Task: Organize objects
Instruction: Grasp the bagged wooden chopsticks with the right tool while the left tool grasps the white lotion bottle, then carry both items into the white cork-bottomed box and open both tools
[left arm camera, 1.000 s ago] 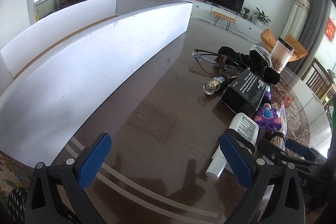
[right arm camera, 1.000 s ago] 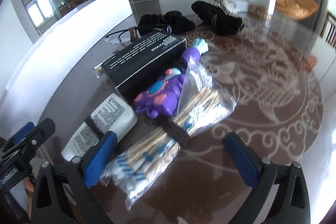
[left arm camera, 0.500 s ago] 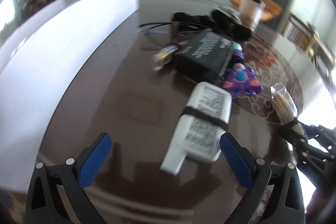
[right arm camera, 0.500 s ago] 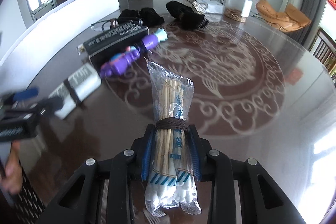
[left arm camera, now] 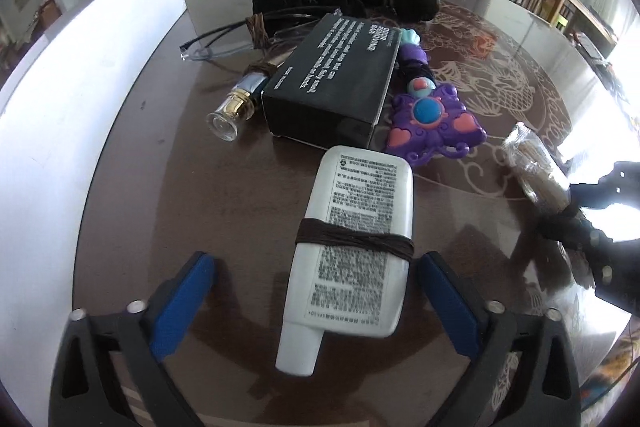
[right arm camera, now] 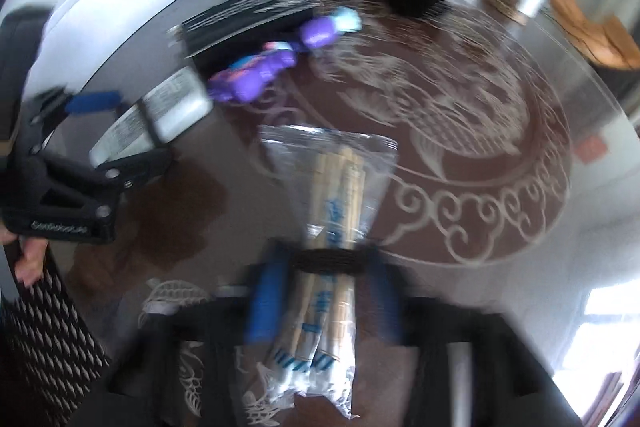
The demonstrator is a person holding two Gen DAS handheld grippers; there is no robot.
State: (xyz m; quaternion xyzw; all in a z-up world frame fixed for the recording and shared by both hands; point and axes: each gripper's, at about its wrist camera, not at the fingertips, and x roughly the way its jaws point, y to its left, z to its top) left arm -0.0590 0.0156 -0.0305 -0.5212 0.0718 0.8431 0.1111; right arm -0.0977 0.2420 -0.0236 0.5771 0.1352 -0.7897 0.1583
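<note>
Fingers (right arm camera: 262, 303) of right gripper (right arm camera: 324, 299) clench the chopstick packet (right arm camera: 332, 211); left gripper (left arm camera: 316, 291), closing, straddles the white tube (left arm camera: 356, 247) without touching.

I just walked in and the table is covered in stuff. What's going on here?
A person is tidying with a gripper in each hand. The right gripper is shut on a bag of cotton swabs. The left gripper has just been closing around a white tube lying on the table, pads not yet touching it. A black box and purple toy wait behind.
</note>
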